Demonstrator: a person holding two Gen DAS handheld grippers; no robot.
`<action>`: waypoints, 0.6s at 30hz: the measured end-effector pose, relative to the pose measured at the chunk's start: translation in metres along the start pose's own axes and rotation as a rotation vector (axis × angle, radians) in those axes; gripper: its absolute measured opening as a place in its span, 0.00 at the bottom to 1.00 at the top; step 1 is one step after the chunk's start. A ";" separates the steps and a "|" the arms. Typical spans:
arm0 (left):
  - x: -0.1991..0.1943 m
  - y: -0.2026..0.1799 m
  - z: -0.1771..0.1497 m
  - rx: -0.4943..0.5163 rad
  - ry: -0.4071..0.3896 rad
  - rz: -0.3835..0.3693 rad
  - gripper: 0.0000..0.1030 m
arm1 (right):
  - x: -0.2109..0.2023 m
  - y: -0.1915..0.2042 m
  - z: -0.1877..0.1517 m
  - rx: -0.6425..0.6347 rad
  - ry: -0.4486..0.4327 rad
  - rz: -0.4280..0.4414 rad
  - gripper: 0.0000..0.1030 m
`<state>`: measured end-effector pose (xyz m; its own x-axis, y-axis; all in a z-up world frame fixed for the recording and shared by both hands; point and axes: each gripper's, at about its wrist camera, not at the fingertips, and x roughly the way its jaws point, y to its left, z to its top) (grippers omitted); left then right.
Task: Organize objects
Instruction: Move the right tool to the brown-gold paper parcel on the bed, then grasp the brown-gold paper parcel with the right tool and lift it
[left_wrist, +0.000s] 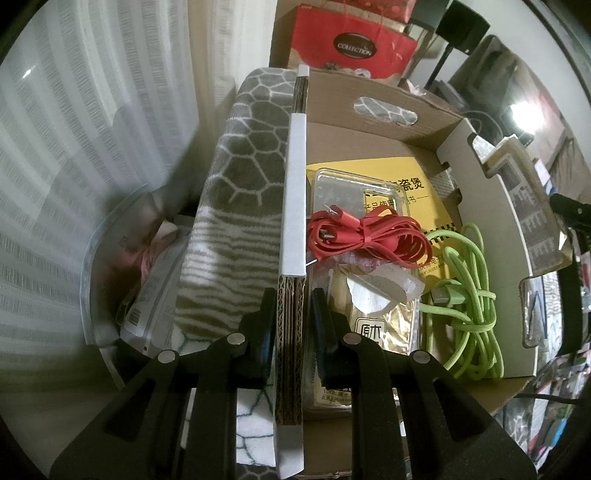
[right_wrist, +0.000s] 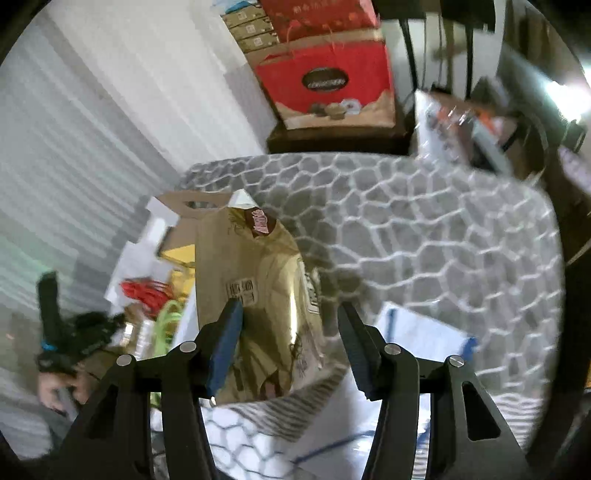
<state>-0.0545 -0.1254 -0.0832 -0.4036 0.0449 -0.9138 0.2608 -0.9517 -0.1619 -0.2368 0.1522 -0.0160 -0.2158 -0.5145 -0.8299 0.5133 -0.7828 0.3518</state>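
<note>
Packet (right_wrist: 258, 295), gold foil, sits between the right gripper (right_wrist: 291, 347) jaws, which stand apart, pads not pressing it; it hangs beside the cardboard box (left_wrist: 491, 206). Risk: loose, it may slip onto the patterned blanket (right_wrist: 424, 229) rather than into the box. Left gripper (left_wrist: 291, 314) is clamped on the box wall; a tug could tip the red cable (left_wrist: 369, 236) and green cable (left_wrist: 469, 295). Right view is blurred; packet's lower end is cut off.
</note>
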 end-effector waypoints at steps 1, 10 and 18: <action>0.000 0.001 0.000 0.000 0.000 0.001 0.16 | 0.001 -0.001 0.000 0.007 0.005 0.018 0.44; 0.000 0.000 0.001 -0.001 0.001 0.000 0.16 | 0.005 0.027 -0.001 -0.090 0.014 0.023 0.03; 0.001 -0.001 0.001 -0.003 0.000 0.000 0.16 | -0.037 0.049 0.002 -0.227 -0.058 -0.118 0.02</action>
<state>-0.0560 -0.1243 -0.0832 -0.4036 0.0452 -0.9138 0.2630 -0.9509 -0.1632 -0.2050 0.1326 0.0329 -0.3291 -0.4489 -0.8308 0.6536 -0.7432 0.1427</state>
